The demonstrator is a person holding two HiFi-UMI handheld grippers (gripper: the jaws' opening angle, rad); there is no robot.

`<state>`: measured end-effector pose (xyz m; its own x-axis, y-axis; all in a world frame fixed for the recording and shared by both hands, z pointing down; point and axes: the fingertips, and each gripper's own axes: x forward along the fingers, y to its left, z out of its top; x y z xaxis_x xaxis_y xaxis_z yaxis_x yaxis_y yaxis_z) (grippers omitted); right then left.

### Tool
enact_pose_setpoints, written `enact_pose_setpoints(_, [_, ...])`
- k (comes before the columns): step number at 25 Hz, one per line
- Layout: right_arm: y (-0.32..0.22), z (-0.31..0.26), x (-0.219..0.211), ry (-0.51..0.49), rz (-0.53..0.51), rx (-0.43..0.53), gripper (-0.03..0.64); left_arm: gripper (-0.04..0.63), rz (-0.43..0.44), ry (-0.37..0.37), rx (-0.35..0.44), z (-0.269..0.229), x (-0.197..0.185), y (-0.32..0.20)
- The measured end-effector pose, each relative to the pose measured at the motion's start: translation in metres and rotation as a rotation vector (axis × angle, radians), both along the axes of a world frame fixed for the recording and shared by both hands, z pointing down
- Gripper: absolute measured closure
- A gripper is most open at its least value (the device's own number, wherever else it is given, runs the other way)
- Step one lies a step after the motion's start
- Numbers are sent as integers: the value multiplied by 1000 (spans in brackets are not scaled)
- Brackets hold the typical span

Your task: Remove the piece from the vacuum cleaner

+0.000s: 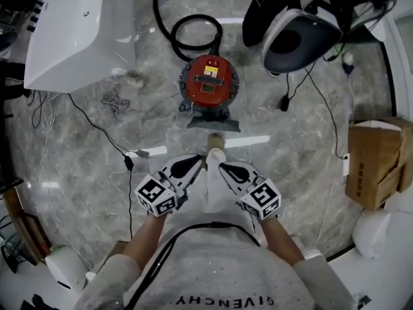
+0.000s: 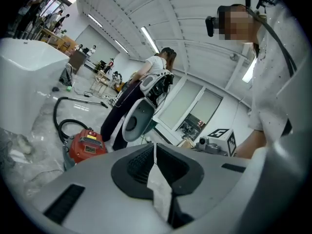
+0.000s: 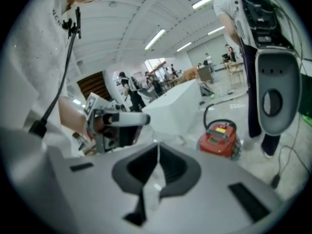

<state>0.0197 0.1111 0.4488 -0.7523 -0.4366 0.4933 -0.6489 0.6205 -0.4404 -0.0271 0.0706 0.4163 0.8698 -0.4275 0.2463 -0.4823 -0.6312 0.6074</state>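
Head view has both tools low in the frame, close to the person's body. The left hand-held gripper (image 1: 192,165) and the right hand-held gripper (image 1: 227,170) angle towards each other with their tips just beside one another. The left gripper view shows its jaws pressed together with nothing between them (image 2: 155,155), and the right gripper view shows the same on the other side (image 3: 157,155). Both are closed and empty.

The red canister vacuum cleaner (image 1: 208,81) stands on the marbled floor (image 1: 290,160) ahead of the tips, apart from them. A dark grey fitting (image 1: 213,117) sits on its near side, and a black hose (image 1: 193,34) loops away behind it. I judge the task hardly begun: nothing is gripped, the machine looks whole, and I cannot tell from here which piece is meant. What remains is the approach, opening a jaw, the grip and the pull.

Nothing solid lies between the tips and the canister, though thin cables (image 1: 97,124) cross the floor to the left with a small tangle of cord (image 1: 116,102) near them. A large white moulded unit (image 1: 77,31) fills the upper left. A white and dark grey shell-shaped device (image 1: 300,41) with trailing leads stands to the upper right, near the canister. A cardboard box (image 1: 377,163) sits well off at the right edge.
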Motion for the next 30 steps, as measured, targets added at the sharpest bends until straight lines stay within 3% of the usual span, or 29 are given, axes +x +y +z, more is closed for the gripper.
enact_pose_setpoints(8, [-19,11,5,-29,-43,-51,601,569,96,-12,4,5,39,-11])
enact_pose_setpoints(14, [-48,15,13,-30,-47,-38,601,561,56,-27,-12,17,41,-31])
enact_pose_setpoints(20, [-53,44,23,-18,-82,-110,600,535,-14,-47,-30,40,37,-42])
enact_pose_setpoints(30, [-58,101,25,72,-158,-189,598,517,-67,-231,-39,108,21,-56])
